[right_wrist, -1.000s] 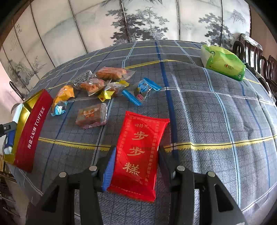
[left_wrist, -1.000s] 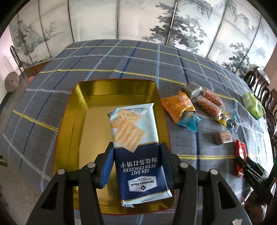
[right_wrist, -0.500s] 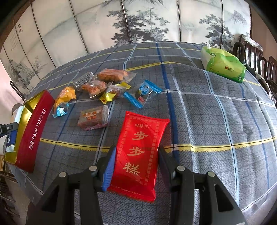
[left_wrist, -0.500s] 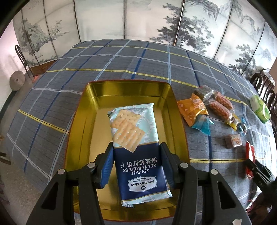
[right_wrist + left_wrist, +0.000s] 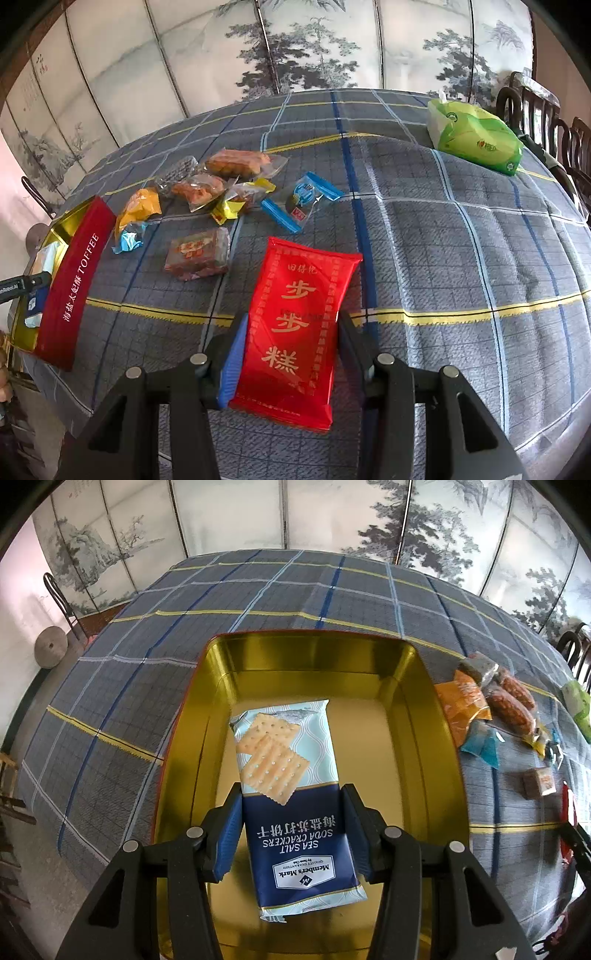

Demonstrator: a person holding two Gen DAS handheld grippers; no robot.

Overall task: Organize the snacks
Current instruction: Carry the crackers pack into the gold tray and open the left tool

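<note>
Crackers first: the left hand-held gripper (image 5: 291,829) is clamped on the sea-salt soda cracker pack (image 5: 291,801), its blue pads pressing both long edges of the dark lower half, and the pack hangs over the gold interior of the open tin (image 5: 417,716), whose red outer wall reads TOFFEE in the right wrist view. Whether the pack's far end already rests on the tin floor cannot be told. The right hand-held gripper (image 5: 286,354) is likewise closed on the red cake packet (image 5: 299,325), gripping its near half at both sides, while the packet seems to lie flat on the plaid-covered counter (image 5: 461,240). Loose snacks wait in a cluster on the counter to the right of the tin: an orange bag (image 5: 461,709), a small blue wrapper (image 5: 482,747), clear packs of fried pieces (image 5: 511,705) and a small brown block (image 5: 537,782); a green tissue pack (image 5: 476,138) sits far right, well apart. The step in hand looks like placing the crackers into the tin. Next, the left jaws should lower until the pack lies flat, then release and withdraw upward without dragging it; keeping it toward one side would leave room for the red packet, which the right hand must lift and carry leftward over the tin's wall.
</note>
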